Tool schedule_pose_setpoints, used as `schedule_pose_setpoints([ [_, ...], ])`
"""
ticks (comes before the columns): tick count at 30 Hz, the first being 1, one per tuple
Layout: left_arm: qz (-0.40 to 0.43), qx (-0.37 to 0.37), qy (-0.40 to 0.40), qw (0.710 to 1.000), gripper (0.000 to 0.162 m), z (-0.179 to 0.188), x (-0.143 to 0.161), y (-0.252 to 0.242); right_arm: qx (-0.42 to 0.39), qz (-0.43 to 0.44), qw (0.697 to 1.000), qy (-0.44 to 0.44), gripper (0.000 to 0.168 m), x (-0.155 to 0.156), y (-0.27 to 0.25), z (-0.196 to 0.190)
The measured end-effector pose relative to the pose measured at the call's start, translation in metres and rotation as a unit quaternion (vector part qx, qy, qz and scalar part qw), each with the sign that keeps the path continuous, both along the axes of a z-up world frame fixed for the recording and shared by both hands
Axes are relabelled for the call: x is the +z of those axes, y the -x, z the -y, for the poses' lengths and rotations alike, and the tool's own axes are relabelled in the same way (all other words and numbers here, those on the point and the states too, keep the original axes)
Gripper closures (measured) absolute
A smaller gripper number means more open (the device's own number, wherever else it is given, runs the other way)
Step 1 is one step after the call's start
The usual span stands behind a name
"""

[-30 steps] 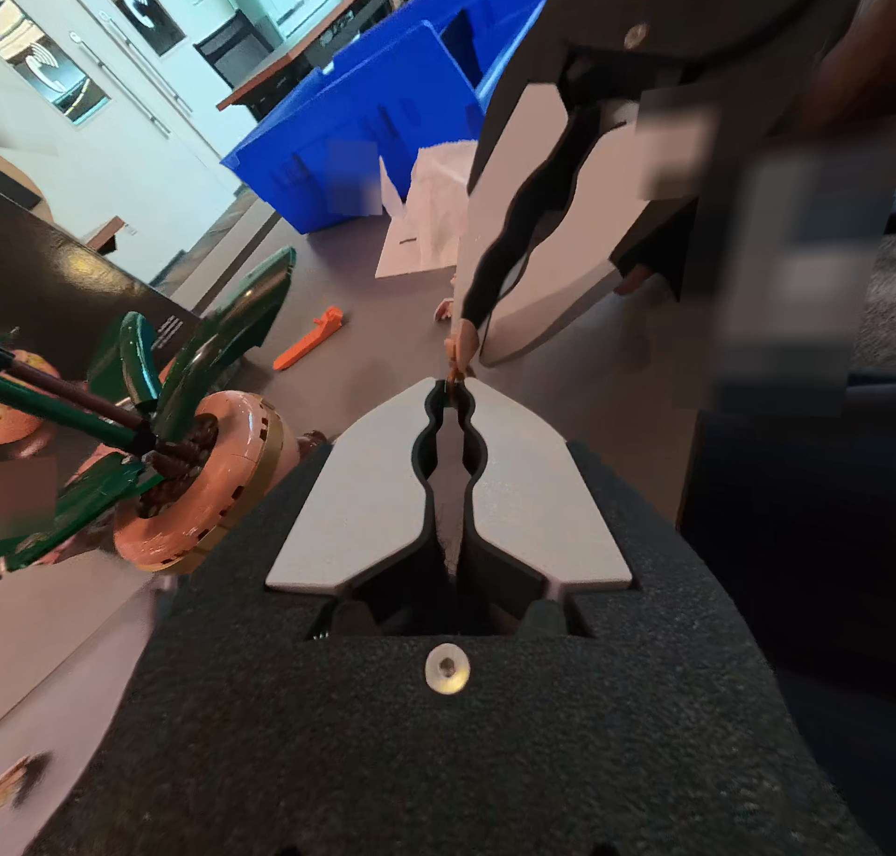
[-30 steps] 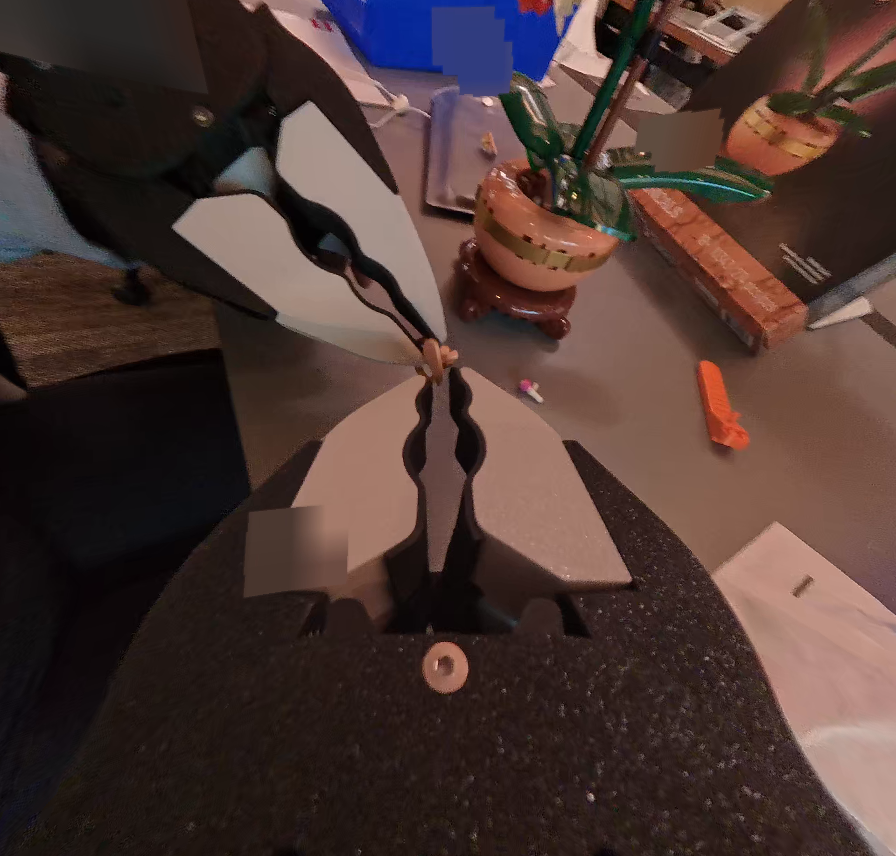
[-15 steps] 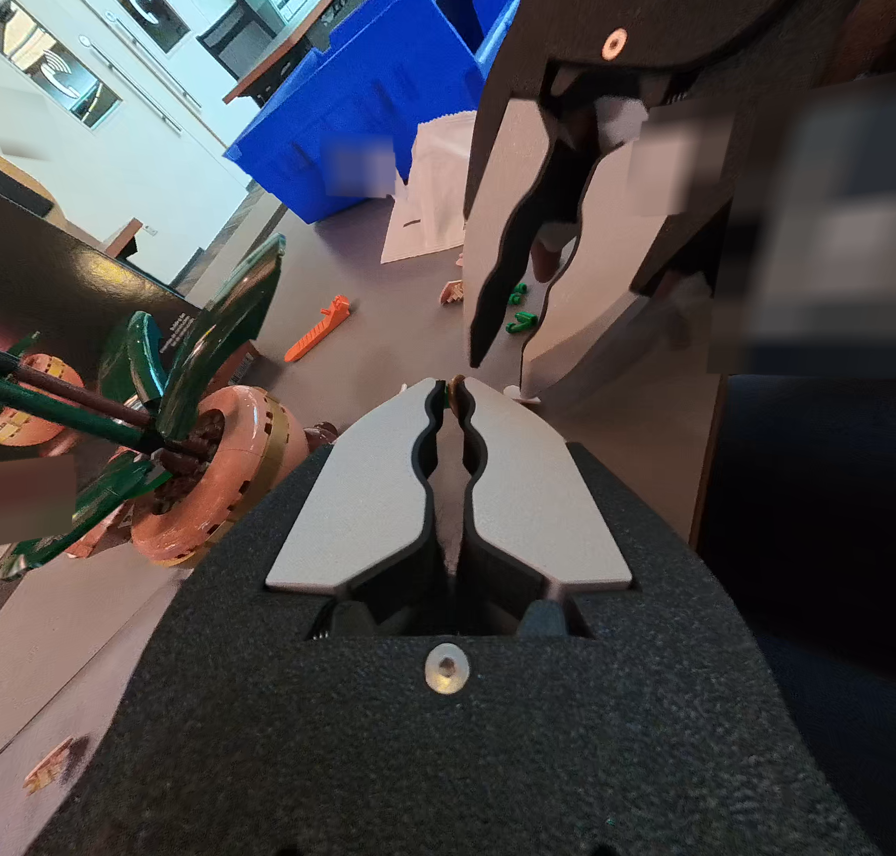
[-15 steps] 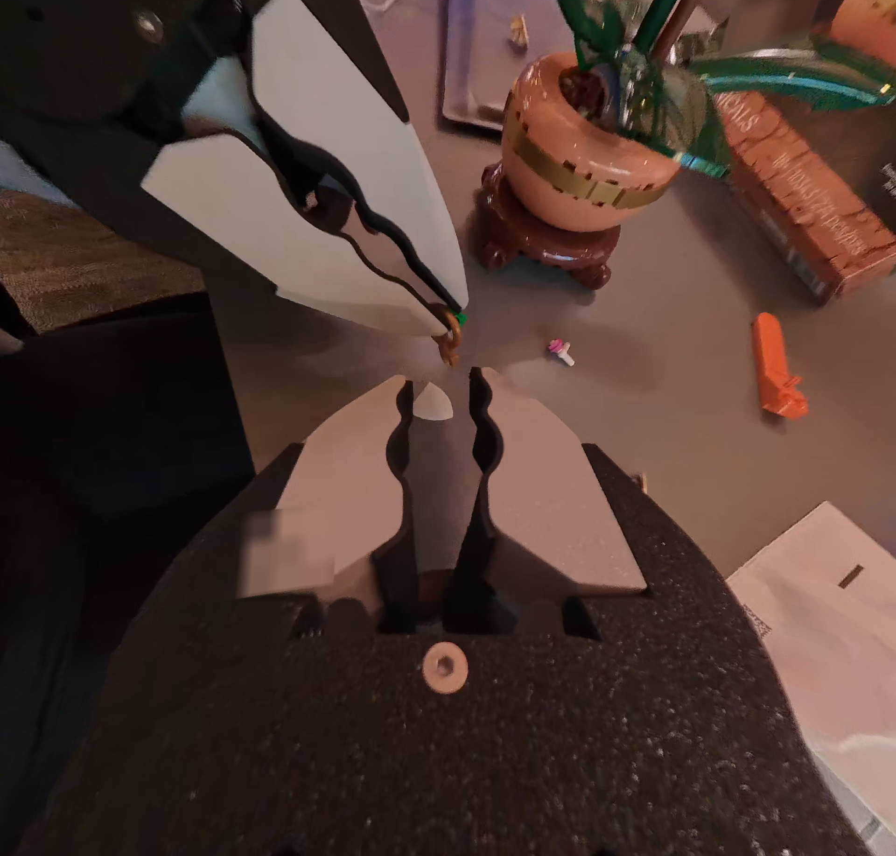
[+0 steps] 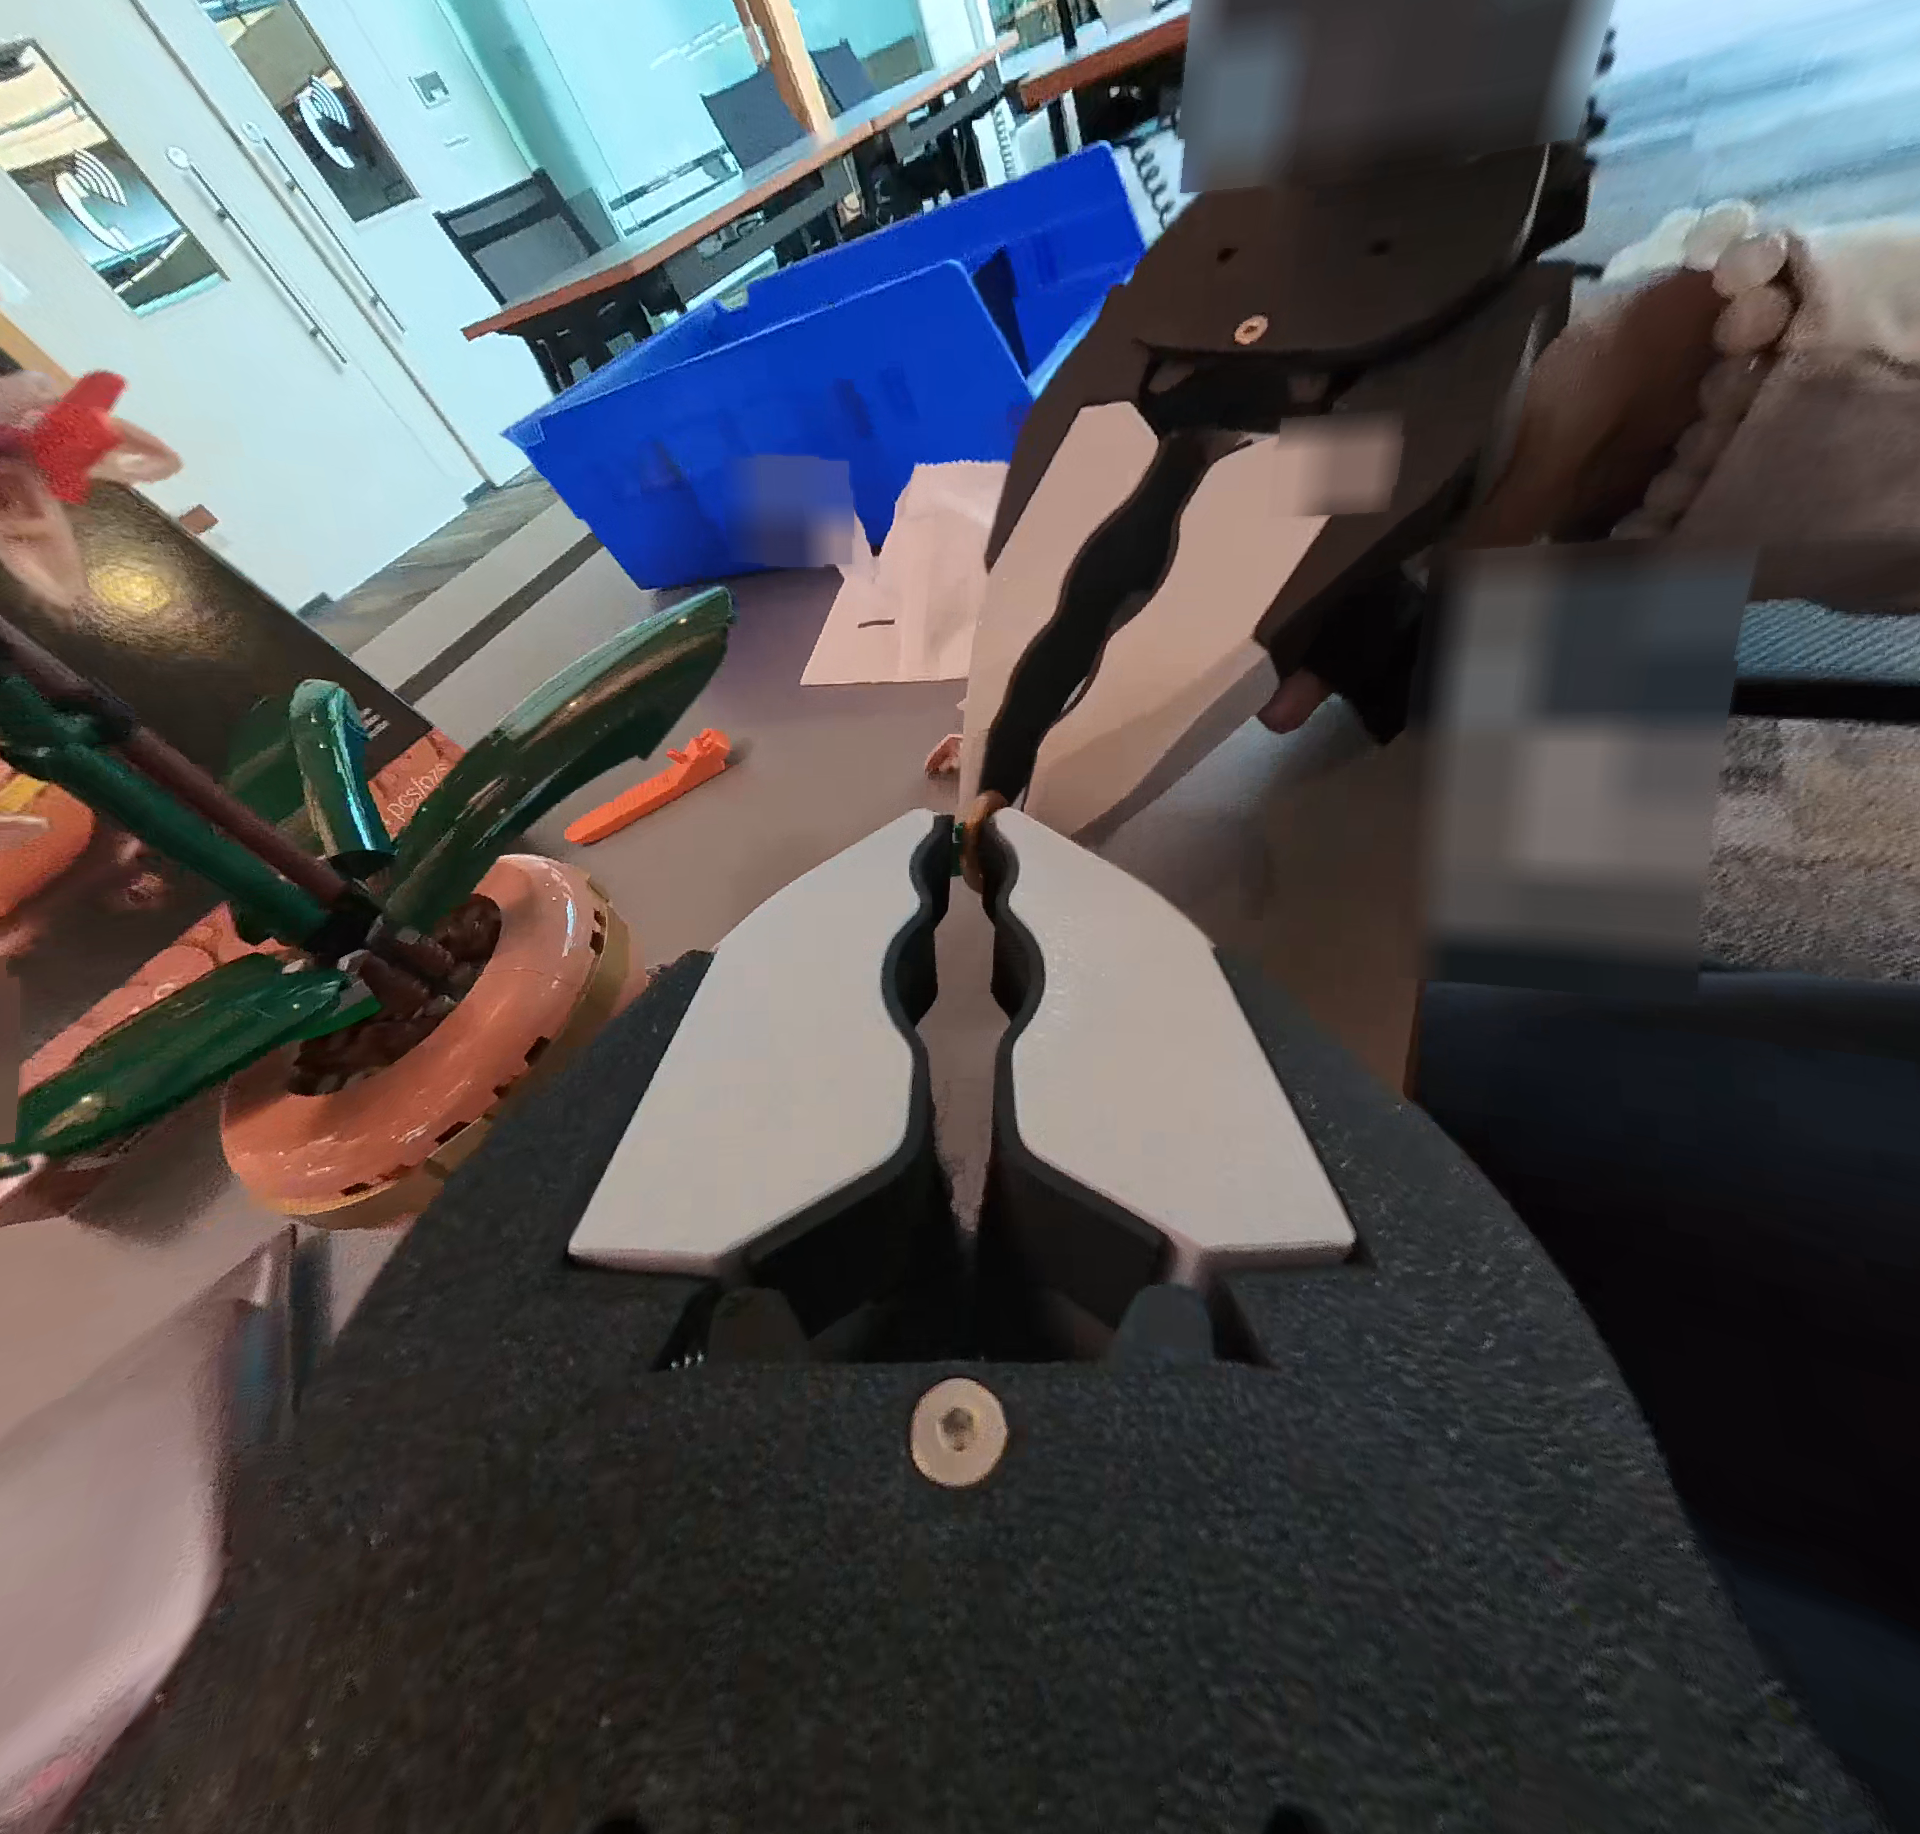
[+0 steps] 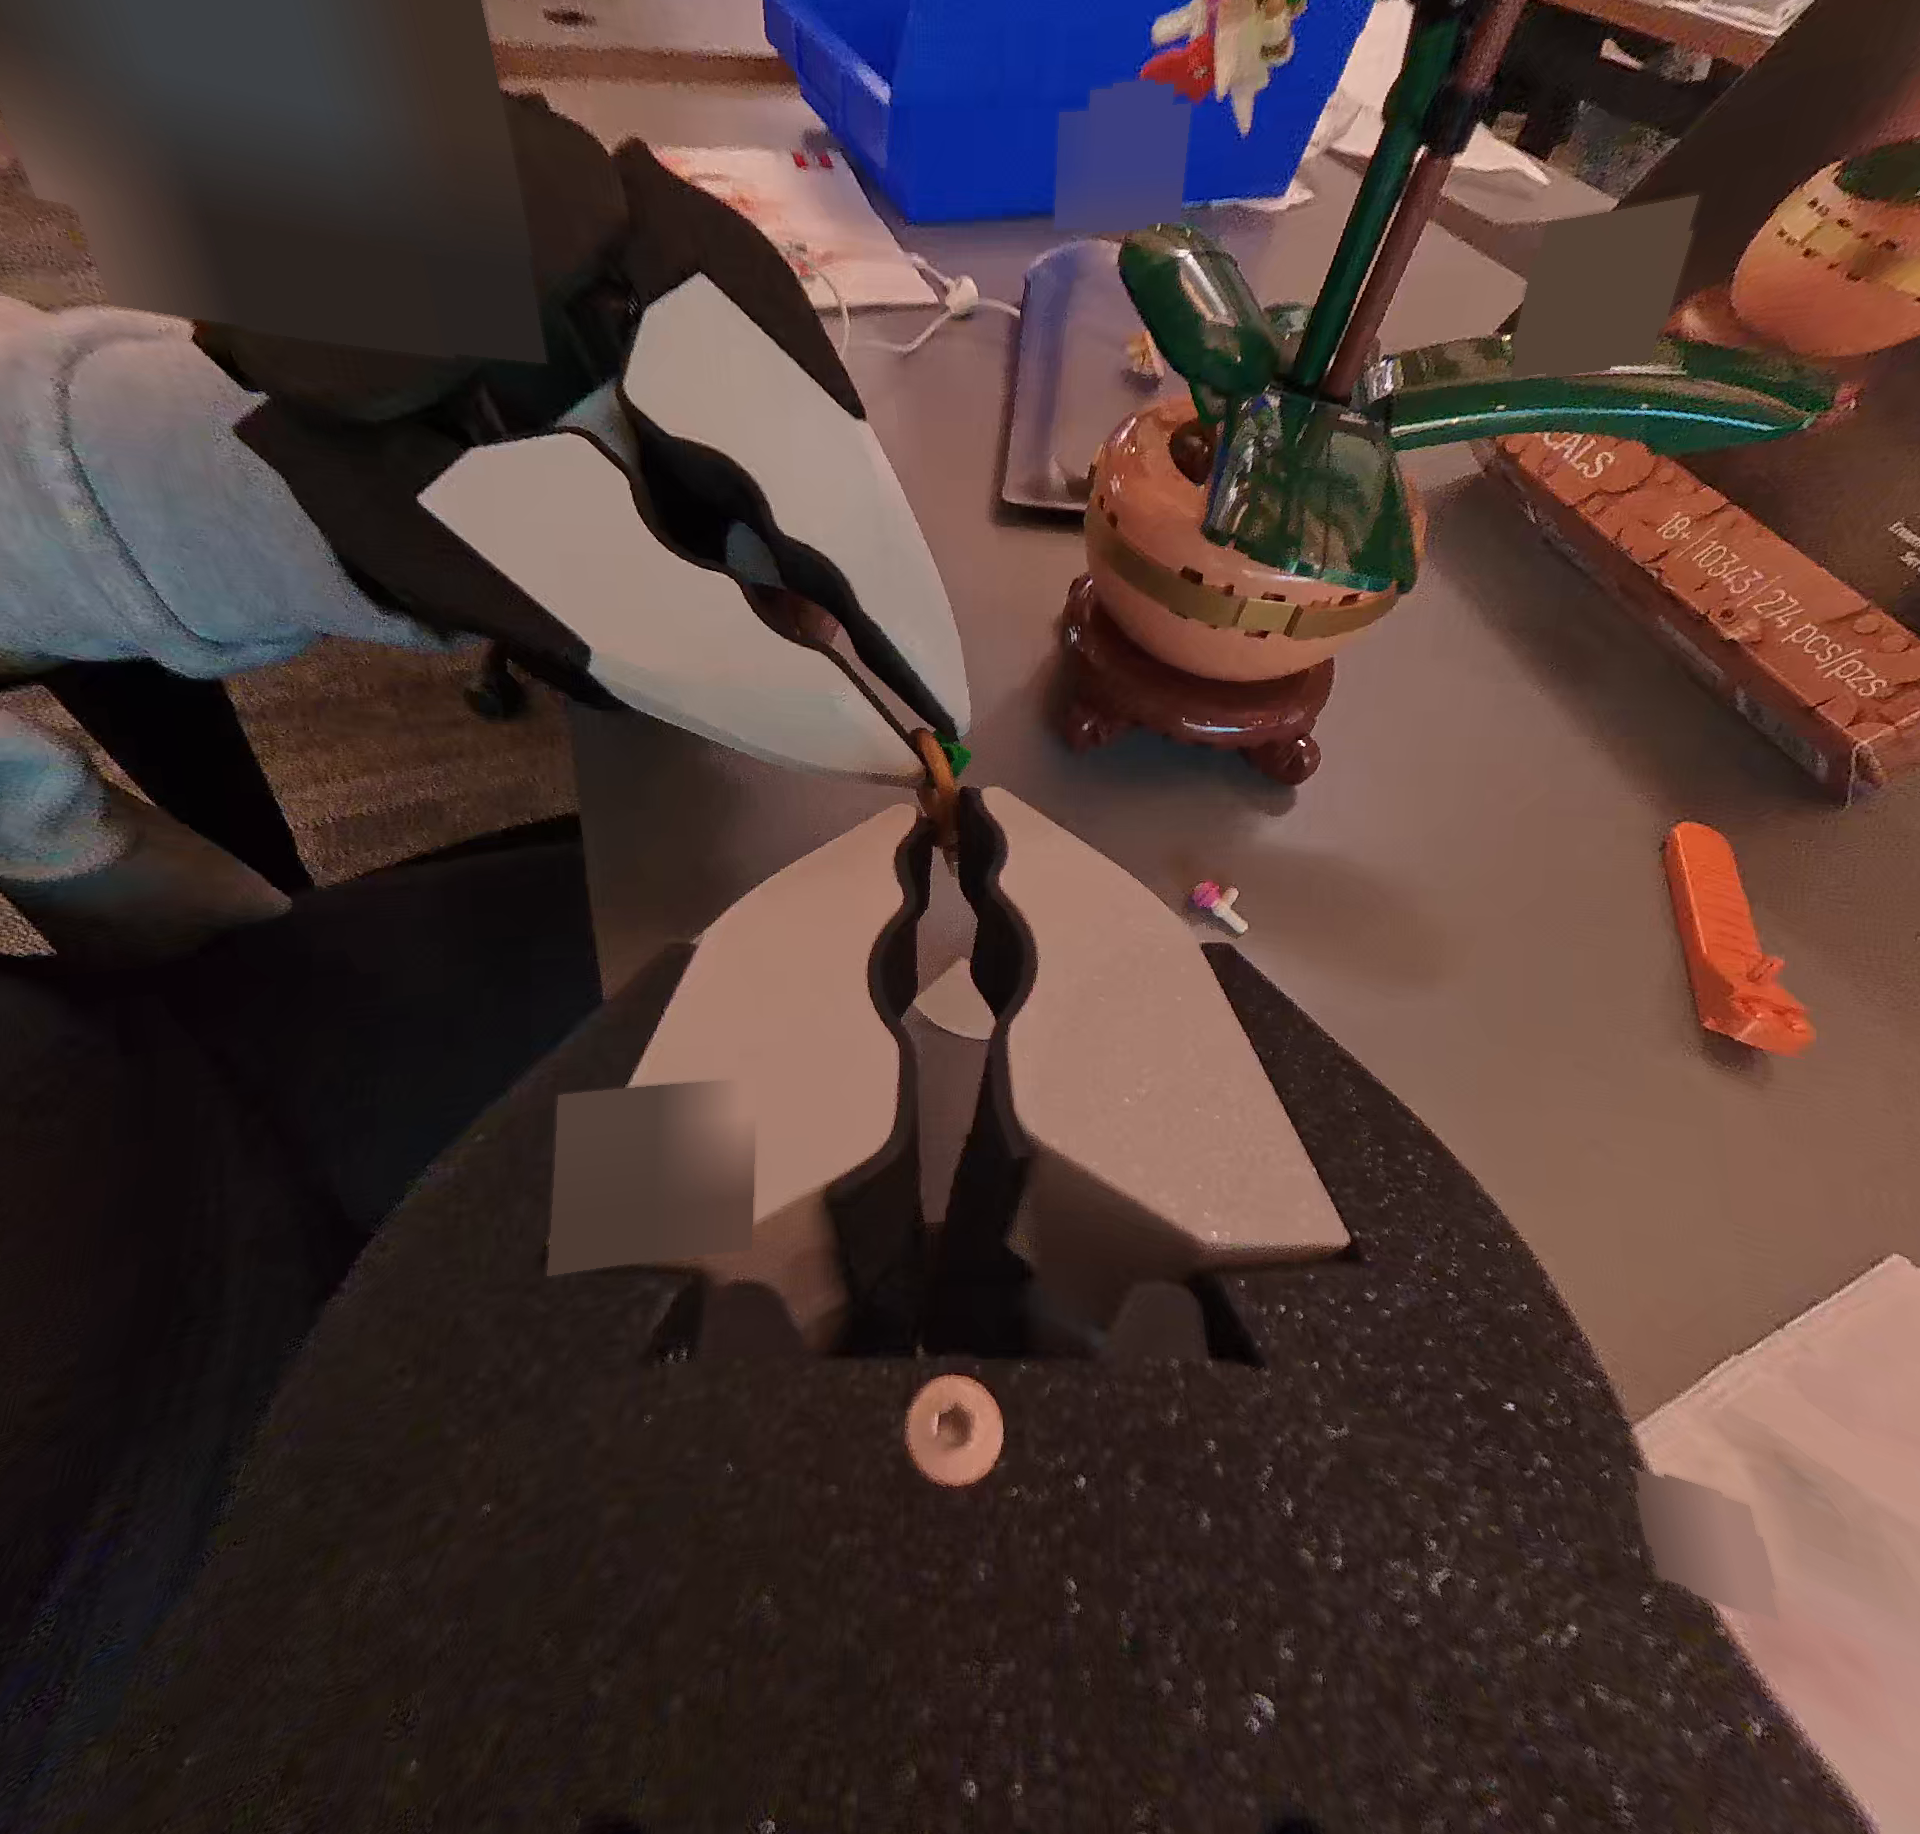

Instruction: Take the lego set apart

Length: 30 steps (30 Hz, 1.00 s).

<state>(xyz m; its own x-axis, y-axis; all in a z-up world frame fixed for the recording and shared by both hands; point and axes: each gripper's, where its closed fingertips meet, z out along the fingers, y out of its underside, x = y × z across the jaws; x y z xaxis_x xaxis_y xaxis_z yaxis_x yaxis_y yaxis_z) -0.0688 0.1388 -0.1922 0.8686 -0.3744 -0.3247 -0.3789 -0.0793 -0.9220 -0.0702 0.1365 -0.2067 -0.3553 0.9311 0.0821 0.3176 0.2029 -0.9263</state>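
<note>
Both tongs pinch small brown-green piece (image 6: pixel 940 782); pink pot (image 6: pixel 1226 579) holds green plant.

A blue bin (image 5: pixel 831 434) is seen at the far side of the grey table (image 6: pixel 1455 849), with white paper (image 5: pixel 894 600) lying just in front of it. A dark flat tray (image 6: pixel 1039 413) is set behind the pot.

Both claws pinch small brown-green lego piece (image 6: pixel 941 782) tip-to-tip.
</note>
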Motion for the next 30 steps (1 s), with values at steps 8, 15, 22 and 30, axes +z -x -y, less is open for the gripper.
schedule_pose_setpoints([
  [8,-0.044,0.023,0.02,0.999,0.158,-0.002,-0.01,0.004,-0.029,0.008,1.0,-0.001,0.164,-0.003,-0.007,-0.013],
  [15,-0.199,0.056,0.072,0.976,0.138,-0.008,-0.043,0.008,-0.046,0.04,0.996,-0.071,0.164,-0.013,-0.013,-0.021],
  [22,-0.069,-0.015,0.053,0.996,0.137,-0.002,-0.023,-0.01,0.001,0.024,0.995,-0.099,0.164,-0.009,-0.019,-0.006],
  [30,0.002,-0.045,0.022,0.999,0.16,0.004,-0.005,-0.015,0.01,-0.015,0.994,-0.108,0.164,0.005,-0.015,0.003],
])
